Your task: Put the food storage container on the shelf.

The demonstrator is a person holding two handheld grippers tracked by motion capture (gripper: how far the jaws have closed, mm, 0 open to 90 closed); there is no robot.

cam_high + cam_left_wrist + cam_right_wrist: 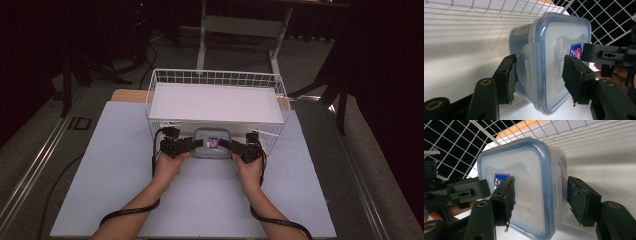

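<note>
Forearms enter from six o'clock, angled inward. Left gripper [196, 144] and right gripper [226, 145] both clamp the lidded plastic container [212, 142] from nine and three o'clock, at the near side of the white wire basket [215, 80].

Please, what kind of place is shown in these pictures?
Probably a lab or studio set up for recording. A table covered with a pale sheet stands among dark curtains, floor cables and stand legs, and a person works with a cabled gripper in each hand.
</note>
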